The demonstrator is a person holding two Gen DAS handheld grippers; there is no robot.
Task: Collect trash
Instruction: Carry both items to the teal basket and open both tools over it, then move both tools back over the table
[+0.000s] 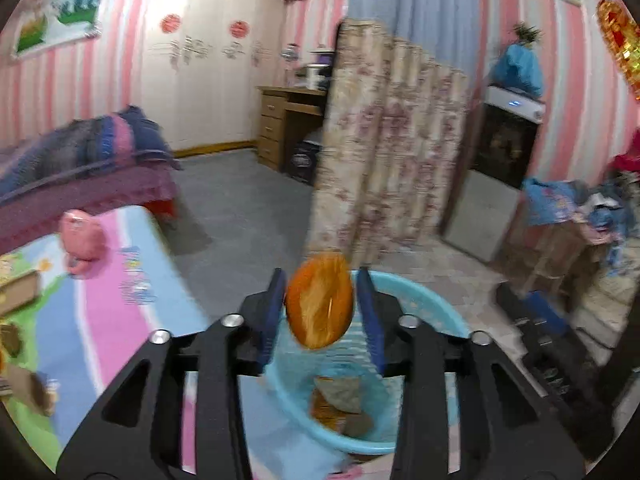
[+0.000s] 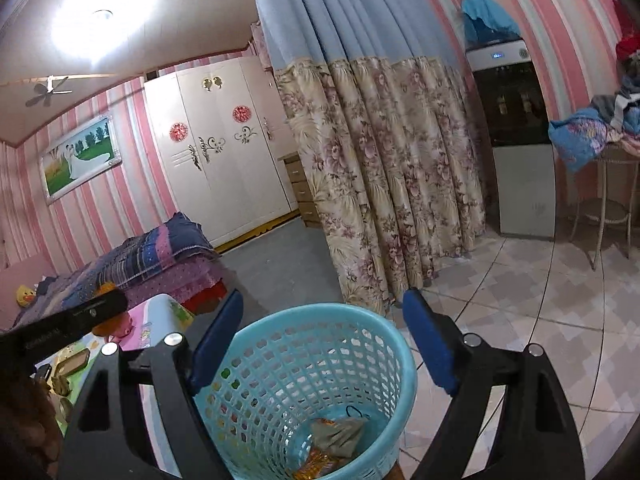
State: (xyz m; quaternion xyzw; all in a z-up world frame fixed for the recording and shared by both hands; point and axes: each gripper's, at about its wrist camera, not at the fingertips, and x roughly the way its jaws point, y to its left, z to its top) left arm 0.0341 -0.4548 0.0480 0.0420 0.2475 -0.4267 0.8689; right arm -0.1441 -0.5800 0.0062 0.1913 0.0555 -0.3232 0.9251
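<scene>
Left fingers: the left gripper [image 1: 320, 300] stands about half spread, with the orange peel [image 1: 319, 302] between the blue pads [image 1: 272, 312]. A thin gap shows on each side of the peel, so it looks let go — falling, not pinched — though blur leaves some doubt.
Peel's axis: long axis runs roughly 12 to 6 o'clock in the left wrist view, leaning slightly toward 1, parallel to the pads.
Peel to basket: the blue basket [image 1: 420, 304] lies under the peel from 5 to 6 o'clock, its mouth facing up at the fingers. The drop line looks to fall inside the rim — my judgement, not a certainty.
Right fingers: the right gripper [image 2: 324, 340] is spread wide and empty. Its pads straddle the basket [image 2: 320, 360] at 9 and 3 o'clock without touching the mesh, as far as can be told.
Nearer hand: the left is the one over the opening; the right only brackets the basket wall.
Already inside: crumpled wrappers [image 2: 336, 436] lie on the basket floor at 6 o'clock in the right wrist view.
Outward: a pink-and-blue striped table [image 1: 120, 300] sits at 9 o'clock of the left fingers, with a pink toy [image 1: 82, 240] on it at 10.
</scene>
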